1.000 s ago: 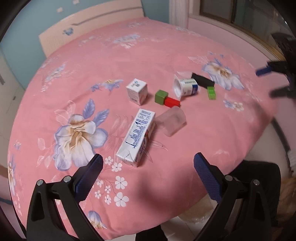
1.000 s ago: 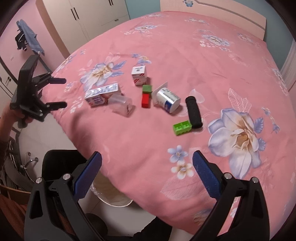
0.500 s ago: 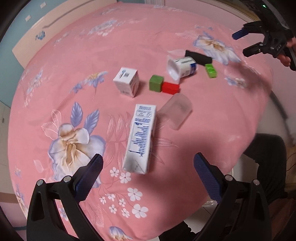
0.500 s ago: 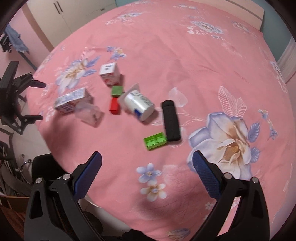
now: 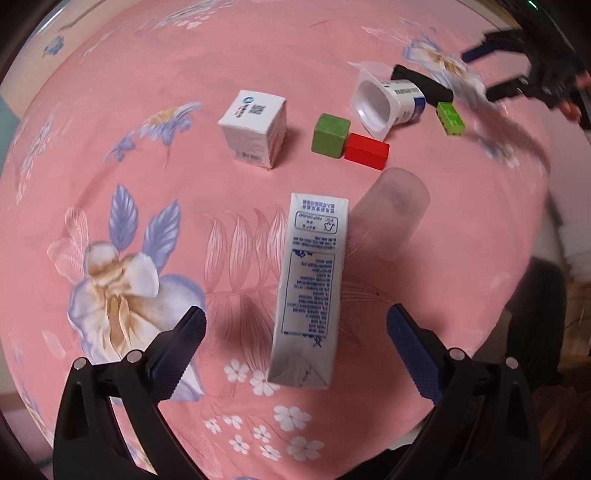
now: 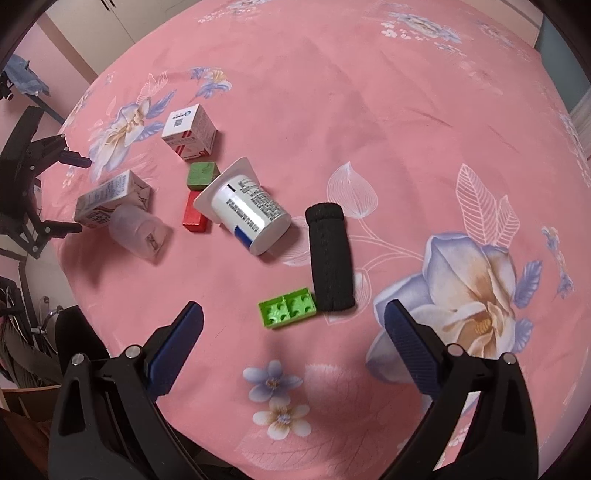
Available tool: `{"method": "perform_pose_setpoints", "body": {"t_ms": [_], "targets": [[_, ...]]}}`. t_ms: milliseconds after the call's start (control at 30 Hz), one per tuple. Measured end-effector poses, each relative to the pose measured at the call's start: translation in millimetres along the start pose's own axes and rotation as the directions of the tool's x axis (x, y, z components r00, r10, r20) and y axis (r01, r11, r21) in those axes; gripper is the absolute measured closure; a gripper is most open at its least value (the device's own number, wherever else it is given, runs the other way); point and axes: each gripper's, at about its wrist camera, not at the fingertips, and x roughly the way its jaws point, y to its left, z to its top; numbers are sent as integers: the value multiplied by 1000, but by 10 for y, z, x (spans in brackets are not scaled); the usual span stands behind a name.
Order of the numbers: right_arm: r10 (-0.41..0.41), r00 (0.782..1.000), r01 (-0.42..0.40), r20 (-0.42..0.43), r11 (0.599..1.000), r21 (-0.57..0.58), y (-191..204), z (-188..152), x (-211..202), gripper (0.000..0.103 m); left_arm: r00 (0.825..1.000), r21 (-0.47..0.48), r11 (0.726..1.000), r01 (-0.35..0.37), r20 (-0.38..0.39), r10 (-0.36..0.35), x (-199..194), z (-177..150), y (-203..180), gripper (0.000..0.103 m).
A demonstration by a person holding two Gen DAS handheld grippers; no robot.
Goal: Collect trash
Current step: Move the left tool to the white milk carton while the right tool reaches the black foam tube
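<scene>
A white milk carton (image 5: 310,291) lies on the pink bedspread, straight ahead of my open, empty left gripper (image 5: 295,343). A clear plastic cup (image 5: 391,214) lies against the carton's right side. Farther off are a small white box (image 5: 255,129) and a tipped white yogurt cup (image 5: 384,103). In the right wrist view my right gripper (image 6: 293,332) is open and empty, just short of a green toy brick (image 6: 288,306) and a black roll (image 6: 328,254). The yogurt cup (image 6: 247,214), carton (image 6: 110,199), clear cup (image 6: 136,232) and small box (image 6: 188,129) lie beyond.
A green cube (image 5: 330,134) and a red block (image 5: 365,151) lie between the box and the yogurt cup. The bed edge drops off at the right of the left wrist view, with a dark bin (image 6: 77,339) below it. A wardrobe (image 6: 92,22) stands behind.
Both grippers have come down closer to the bed. The left one has closed in on the milk carton, the right one on the green brick and black roll. Both stay open.
</scene>
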Motion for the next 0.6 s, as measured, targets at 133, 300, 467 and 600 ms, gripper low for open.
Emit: {"method": "perform_pose_setpoints", "body": {"t_ms": [133, 300, 467, 600], "targets": [[-21, 1000, 21, -22, 1000, 19, -98, 90, 178, 7, 1000, 26, 1000, -10, -10, 10, 92, 46, -19, 3], [-24, 999, 24, -27, 999, 33, -174, 200, 392, 7, 1000, 56, 998, 17, 1, -17, 182, 73, -57, 3], [-23, 999, 24, -42, 1000, 12, -167, 274, 590, 7, 1000, 76, 997, -8, 12, 7, 283, 101, -98, 4], [-42, 998, 42, -54, 999, -10, -143, 315, 718, 12, 999, 71, 997, -15, 31, 13, 352, 173, -121, 12]]}}
